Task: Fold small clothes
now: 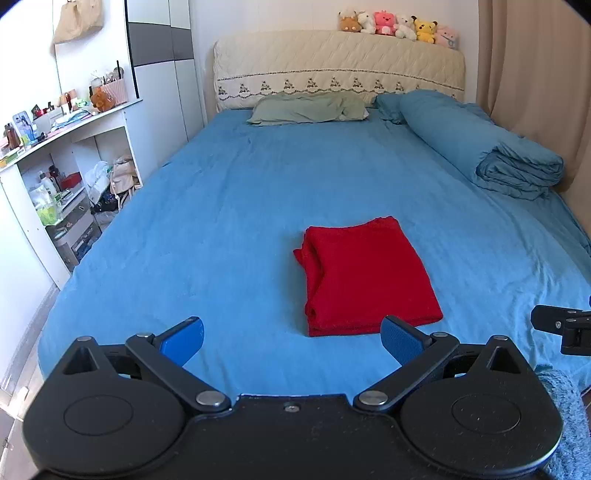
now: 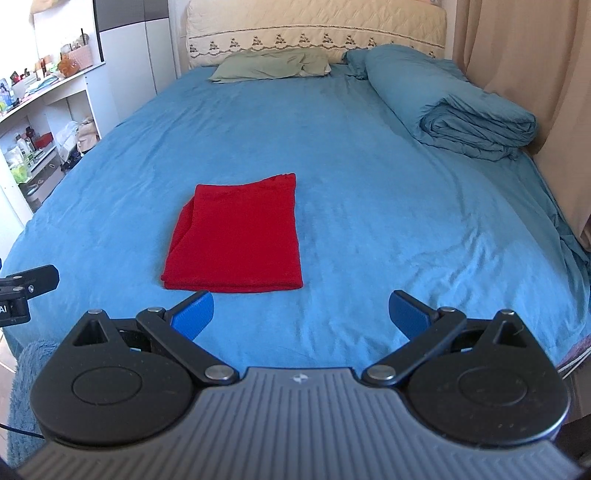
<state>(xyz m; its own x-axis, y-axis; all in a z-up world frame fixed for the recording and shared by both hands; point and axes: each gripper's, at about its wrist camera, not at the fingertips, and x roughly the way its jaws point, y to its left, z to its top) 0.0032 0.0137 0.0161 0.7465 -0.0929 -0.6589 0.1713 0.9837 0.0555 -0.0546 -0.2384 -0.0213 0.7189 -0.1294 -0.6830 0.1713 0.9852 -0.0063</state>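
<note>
Currently: red garment folded into a flat, roughly rectangular stack on blue bedsheet, near foot end of bed. Knit-like, matte texture; layered edges showing along its left side and near edge. Sheet soft, faintly wrinkled.

Left gripper: black linkage arms, round pivot housings, blue textured pads. Fingers spread wide, holding nothing, touching nothing. Right pad overlapping near edge of garment in left wrist view; contact cannot be told, gripper apparently above the sheet.

Right gripper: same build, ribbed grey body plate. Fingers spread wide, empty. Left pad just short of garment's near edge, apart from it.

Rolled blue duvet along right side of bed, thick, folded end toward camera. Green pillow flat at headboard. Quilted cream headboard cover with embroidered band. Beige curtain at right. White shelf unit at left, cluttered with bottles and small items.

Left wrist view only: 6 plush toys lined up on top of headboard; part of right gripper at far right edge. Right wrist view only: part of left gripper at far left edge; fluffy blue-grey fabric at lower left is clearest there, with a corner of similar fabric at lower right in left view.
</note>
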